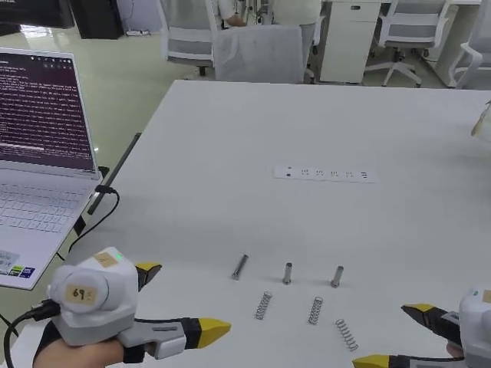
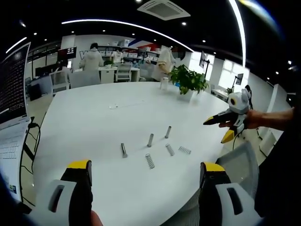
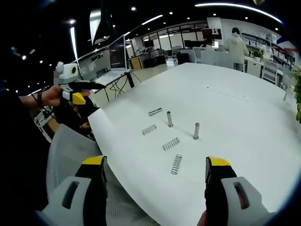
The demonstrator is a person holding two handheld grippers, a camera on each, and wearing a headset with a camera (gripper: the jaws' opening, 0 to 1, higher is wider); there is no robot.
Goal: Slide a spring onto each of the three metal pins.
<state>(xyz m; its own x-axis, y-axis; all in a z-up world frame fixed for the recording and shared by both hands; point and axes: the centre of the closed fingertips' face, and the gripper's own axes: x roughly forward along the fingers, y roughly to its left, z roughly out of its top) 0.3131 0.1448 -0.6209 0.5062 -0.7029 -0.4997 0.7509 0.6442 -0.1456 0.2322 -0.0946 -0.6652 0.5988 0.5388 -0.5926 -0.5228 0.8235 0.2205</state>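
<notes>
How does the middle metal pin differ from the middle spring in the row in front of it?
The short silver metal middle pin is a smooth solid cylinder, while the silver wire middle spring is an open coil. The pin stands upright on its end, and the spring lies flat on the white table. The pin is in the far row, the spring in the near row. Both are silvery metal and rest free on the table.

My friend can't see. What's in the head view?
Three metal pins and three loose springs sit on a white table, no spring on a pin. The left gripper and right gripper are open below them; a laptop is at left.
</notes>
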